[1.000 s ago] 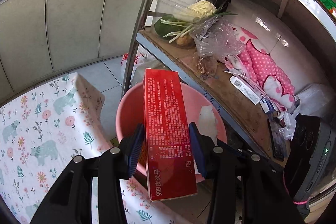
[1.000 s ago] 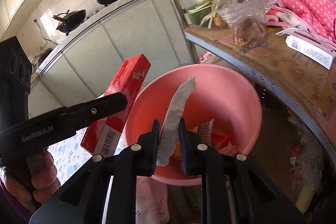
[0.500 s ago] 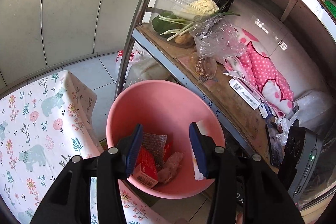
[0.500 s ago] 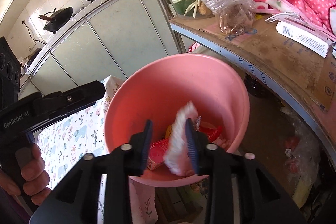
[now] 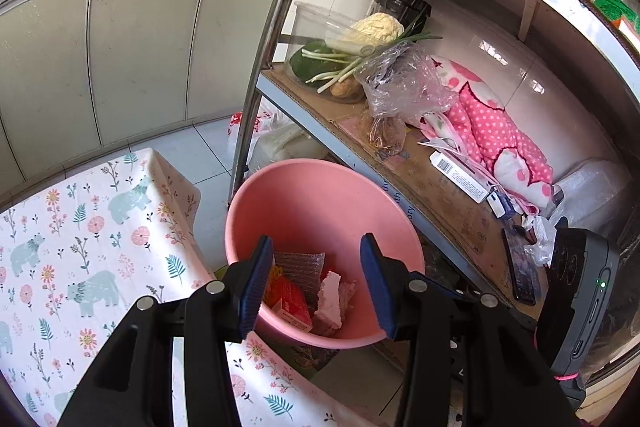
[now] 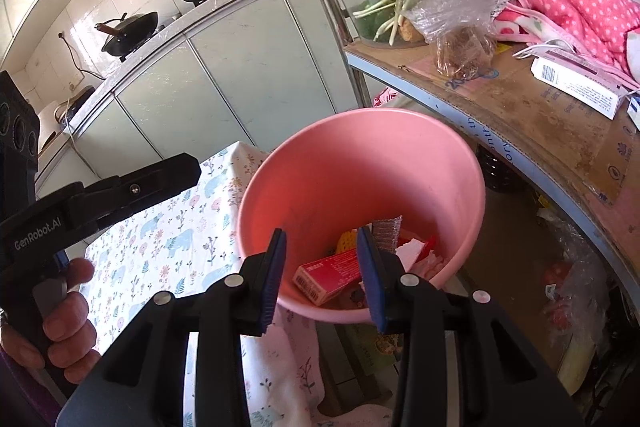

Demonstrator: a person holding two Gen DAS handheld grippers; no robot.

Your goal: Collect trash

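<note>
A pink plastic bin (image 5: pixel 320 187) stands on the floor beside the table; it also shows in the right wrist view (image 6: pixel 360 155). Inside lie a red box (image 5: pixel 292 303), a white foam piece (image 5: pixel 330 297) and a silvery wrapper (image 5: pixel 298 263). The right wrist view shows the red box (image 6: pixel 328 273) and white piece (image 6: pixel 410 253) too. My left gripper (image 5: pixel 318 283) is open and empty above the bin's near rim. My right gripper (image 6: pixel 322 273) is open and empty over the bin. The left gripper also shows in the right wrist view (image 6: pixel 120 191).
A table with a floral cloth (image 5: pixel 80 247) sits left of the bin. A metal shelf (image 5: pixel 420 179) on the right holds vegetables (image 5: pixel 360 43), a plastic bag (image 5: pixel 404 83), a pink dotted cloth (image 5: pixel 492 135) and a white box (image 5: pixel 460 177). Grey cabinets (image 5: pixel 120 47) stand behind.
My left gripper opened and the red box fell into the bin. My right gripper opened and the white foam piece dropped in. Both grippers have pulled back slightly.
</note>
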